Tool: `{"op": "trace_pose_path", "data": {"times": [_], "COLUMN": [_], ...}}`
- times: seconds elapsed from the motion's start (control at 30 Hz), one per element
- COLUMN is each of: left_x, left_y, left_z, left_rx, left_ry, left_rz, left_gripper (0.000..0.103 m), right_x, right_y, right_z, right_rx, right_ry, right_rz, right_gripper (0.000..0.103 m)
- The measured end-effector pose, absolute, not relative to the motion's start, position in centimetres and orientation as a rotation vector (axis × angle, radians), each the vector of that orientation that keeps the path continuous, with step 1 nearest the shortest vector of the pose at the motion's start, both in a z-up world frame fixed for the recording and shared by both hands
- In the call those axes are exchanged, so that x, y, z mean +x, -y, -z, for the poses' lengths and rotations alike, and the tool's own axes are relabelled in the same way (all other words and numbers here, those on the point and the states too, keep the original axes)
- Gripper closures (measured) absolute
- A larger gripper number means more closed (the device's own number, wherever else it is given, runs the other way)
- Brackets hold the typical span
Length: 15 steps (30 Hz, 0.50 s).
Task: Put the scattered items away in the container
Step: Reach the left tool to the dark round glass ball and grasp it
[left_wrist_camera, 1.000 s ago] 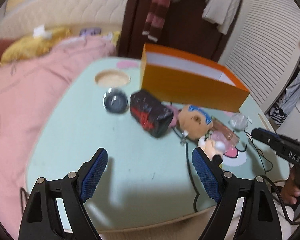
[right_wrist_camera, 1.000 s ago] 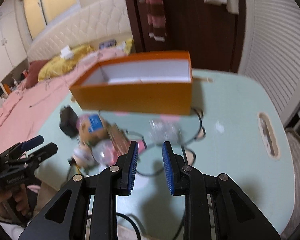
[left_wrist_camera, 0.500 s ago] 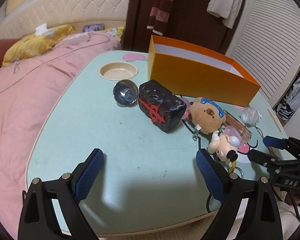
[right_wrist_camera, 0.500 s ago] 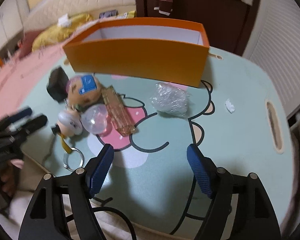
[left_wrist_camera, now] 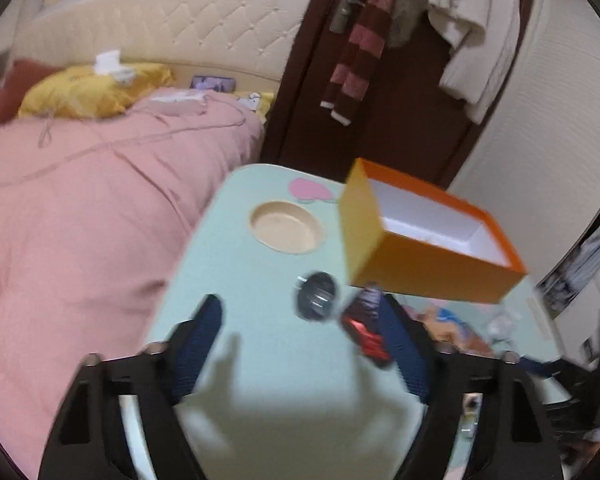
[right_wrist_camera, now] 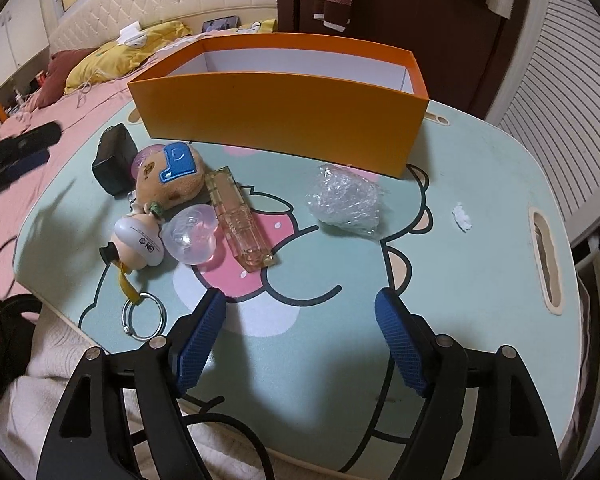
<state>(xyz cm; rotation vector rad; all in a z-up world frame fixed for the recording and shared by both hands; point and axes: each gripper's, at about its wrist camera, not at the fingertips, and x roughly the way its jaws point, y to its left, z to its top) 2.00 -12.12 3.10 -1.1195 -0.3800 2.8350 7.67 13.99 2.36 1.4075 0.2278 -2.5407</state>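
An empty orange box stands at the back of the mint table. In front of it lie a black pouch, a brown plush keychain, a white figure keychain, a clear pink heart case, a clear rectangular bottle and crumpled clear plastic. My right gripper is open above the near table edge, nothing between its fingers. My left gripper is open over the table's left part, near a round metal tin and the black-red pouch; this view is blurred.
A bed with a pink blanket borders the table's left side. A round cup recess and a slot handle are set in the tabletop. A small white scrap lies at right. A dark door and hanging clothes stand behind.
The left gripper has swung left and forward, toward the tin and the bed side. The right gripper, shut a second ago, has opened wide and now looks down on the items.
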Motion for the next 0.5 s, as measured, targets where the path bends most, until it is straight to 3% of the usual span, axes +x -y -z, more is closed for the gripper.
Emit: {"op": "trace_pose_path", "data": {"times": [0.1,0.5], "left_x": [0.5,-2.1], "left_y": [11.8,11.1], "left_z": [-2.1,-1.4], "left_rx": [-1.173,-1.216], "left_ry": [0.269,0.2], "left_rz": [-2.802,-2.703], "left_gripper": [0.05,0.05], "right_x": [7.7,8.0], "right_y": [-14.1,-14.0], "right_z": [-2.4,-2.4], "right_rx": [1.407,1.408], "right_ry": [-0.222,-0.225], "right_rz": [2.541,2.544], "right_gripper": [0.025,0.025]}}
